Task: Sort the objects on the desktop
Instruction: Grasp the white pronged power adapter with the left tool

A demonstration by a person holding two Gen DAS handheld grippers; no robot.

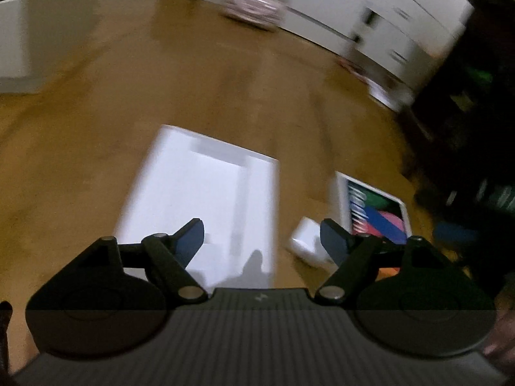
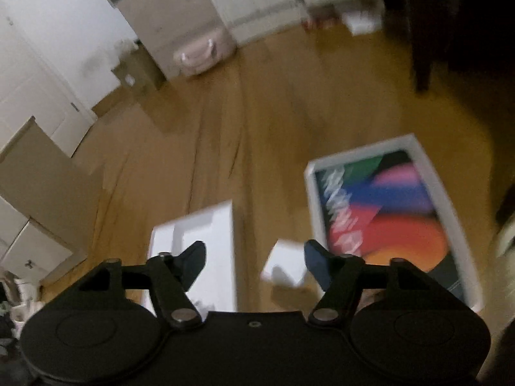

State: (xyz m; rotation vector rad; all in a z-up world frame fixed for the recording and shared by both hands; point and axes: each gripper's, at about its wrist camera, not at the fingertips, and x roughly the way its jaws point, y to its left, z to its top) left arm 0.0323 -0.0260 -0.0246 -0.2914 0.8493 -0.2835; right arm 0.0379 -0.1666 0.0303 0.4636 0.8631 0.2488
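Both views are blurred. A flat white box tray (image 1: 199, 189) lies on the brown wooden floor in front of my left gripper (image 1: 262, 233), whose jaws stand open and empty above it. To its right sit a small white block (image 1: 305, 241) and a white box lid with a colourful print (image 1: 376, 212). In the right wrist view my right gripper (image 2: 256, 257) is open with nothing between its fingers; the small white block (image 2: 285, 267) shows just behind the gap, lower down. The white tray (image 2: 206, 241) lies to its left, the colourful lid (image 2: 386, 218) to its right.
White cabinets (image 1: 379, 22) and a pink case (image 2: 199, 53) stand along the far wall. Cardboard boxes (image 2: 167, 16) and a flat cardboard sheet (image 2: 42, 173) are at the left. Dark furniture (image 1: 473, 103) rises at the right. Bare wooden floor (image 1: 193, 80) stretches beyond the boxes.
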